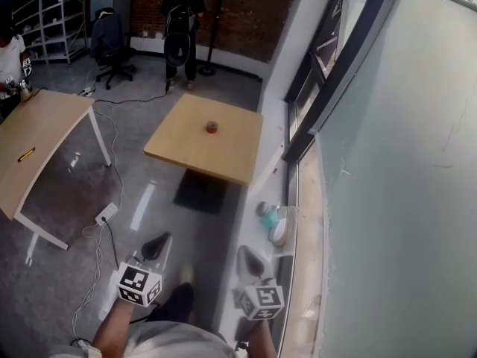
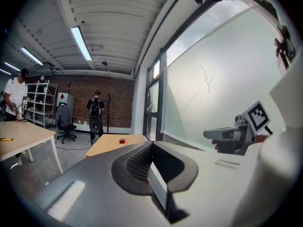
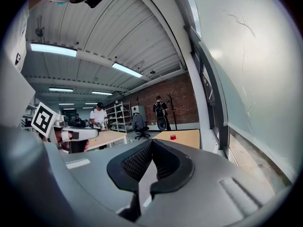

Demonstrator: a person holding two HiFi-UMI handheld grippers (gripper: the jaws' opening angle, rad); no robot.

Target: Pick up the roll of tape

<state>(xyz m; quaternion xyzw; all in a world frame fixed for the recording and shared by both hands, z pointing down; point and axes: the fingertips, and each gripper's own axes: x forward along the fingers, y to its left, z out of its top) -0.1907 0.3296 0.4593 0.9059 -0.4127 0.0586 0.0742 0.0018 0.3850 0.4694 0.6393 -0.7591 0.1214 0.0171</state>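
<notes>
Clearly the roll of tape (image 1: 212, 127) is a long way off in the head view. It is a small red ring lying alone on the square table (image 1: 195, 155), well apart from the left gripper (image 1: 156, 245) and the right gripper (image 1: 250, 260), which hang low in front of the person. Between them and the table lies open floor (image 1: 171, 222), with a cable (image 1: 118, 171) trailing to a power strip (image 1: 106, 213). A foot catching on it during the approach would likely jolt both grippers. Bowls (image 1: 273, 221) sit on the window ledge (image 1: 274, 177) just beside the right gripper, so an outward swing could knock them.

Seen from the left gripper view, the left gripper (image 2: 151, 146) has its jaws clenched on nothing, pads pressed together. The roll of tape (image 2: 122, 140) shows tiny beyond their tips on the table (image 2: 106, 146). If they arrive like this, I judge the closed tips would only shove the light ring across the smooth top, perhaps over an edge.

Seen from the right gripper view, the right gripper (image 3: 151, 143) is likewise pressed together and empty, with the roll of tape (image 3: 173, 137) far ahead on the table (image 3: 189, 137). Opened too narrowly, either pair could clip the rim and flip or roll the ring. Both reaching at once could collide.
</notes>
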